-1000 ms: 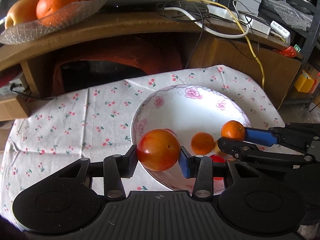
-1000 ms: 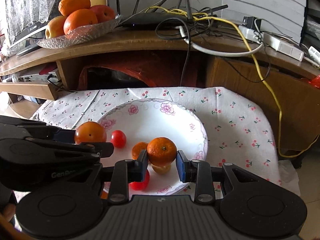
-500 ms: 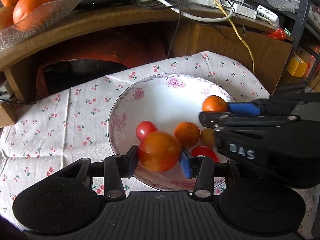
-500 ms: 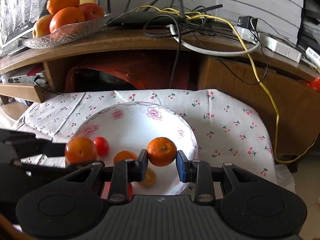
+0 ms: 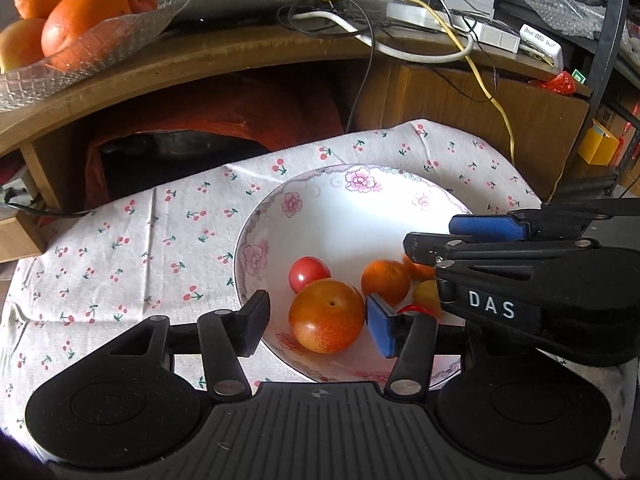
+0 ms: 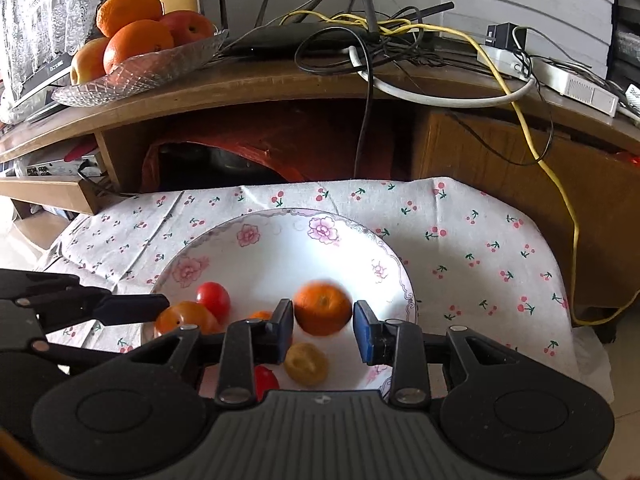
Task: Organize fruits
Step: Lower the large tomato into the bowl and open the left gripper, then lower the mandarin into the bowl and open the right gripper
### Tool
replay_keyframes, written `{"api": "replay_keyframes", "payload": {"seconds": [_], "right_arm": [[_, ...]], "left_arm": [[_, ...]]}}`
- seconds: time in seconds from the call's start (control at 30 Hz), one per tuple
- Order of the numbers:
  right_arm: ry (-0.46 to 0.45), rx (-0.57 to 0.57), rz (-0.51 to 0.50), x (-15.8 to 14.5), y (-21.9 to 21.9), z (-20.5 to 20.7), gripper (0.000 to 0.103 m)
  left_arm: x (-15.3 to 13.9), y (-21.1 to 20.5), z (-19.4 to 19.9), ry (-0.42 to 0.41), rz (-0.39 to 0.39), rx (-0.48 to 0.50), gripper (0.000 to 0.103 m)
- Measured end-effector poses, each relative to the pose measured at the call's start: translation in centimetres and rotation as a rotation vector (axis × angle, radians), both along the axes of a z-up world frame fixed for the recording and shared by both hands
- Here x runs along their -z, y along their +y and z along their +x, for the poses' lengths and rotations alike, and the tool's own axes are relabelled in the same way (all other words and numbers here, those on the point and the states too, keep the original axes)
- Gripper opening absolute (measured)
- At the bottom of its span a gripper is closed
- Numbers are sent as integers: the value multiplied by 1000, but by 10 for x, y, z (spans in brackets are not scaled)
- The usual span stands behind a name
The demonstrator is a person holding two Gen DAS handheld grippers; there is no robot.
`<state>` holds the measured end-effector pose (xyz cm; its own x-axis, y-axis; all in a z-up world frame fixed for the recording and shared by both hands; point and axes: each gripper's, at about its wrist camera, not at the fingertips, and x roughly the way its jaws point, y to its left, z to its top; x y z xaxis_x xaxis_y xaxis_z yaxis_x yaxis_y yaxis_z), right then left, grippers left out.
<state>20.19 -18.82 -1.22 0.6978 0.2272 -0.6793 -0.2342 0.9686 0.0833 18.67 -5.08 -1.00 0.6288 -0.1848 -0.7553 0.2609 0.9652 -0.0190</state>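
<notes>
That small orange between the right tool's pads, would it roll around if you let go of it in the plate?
Probably. The small orange is round and already blurred, as if moving. The plate slopes inward, so it would likely settle against the yellow fruit. Its firm-looking peel should take a gentle squeeze.

1. The right gripper (image 6: 323, 326) has just been opening; its jaws stand apart from the blurred mandarin (image 6: 322, 309) between them.
2. The floral plate (image 6: 280, 252) holds a yellow fruit (image 6: 306, 363) at 6 o'clock.
3. A cherry tomato (image 6: 213, 297) lies at 9 o'clock.
</notes>
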Motion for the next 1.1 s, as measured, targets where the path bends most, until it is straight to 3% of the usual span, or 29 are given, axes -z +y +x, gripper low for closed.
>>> {"api": "replay_keyframes", "payload": {"seconds": [0.53, 1.1], "right_arm": [[-9, 29, -4, -19, -10, -21, 34], [-7, -17, -21, -44, -3, -86, 34]], "left_arm": [[-27, 17, -16, -17, -13, -55, 66], [-56, 28, -71, -34, -7, -66, 70]]}}
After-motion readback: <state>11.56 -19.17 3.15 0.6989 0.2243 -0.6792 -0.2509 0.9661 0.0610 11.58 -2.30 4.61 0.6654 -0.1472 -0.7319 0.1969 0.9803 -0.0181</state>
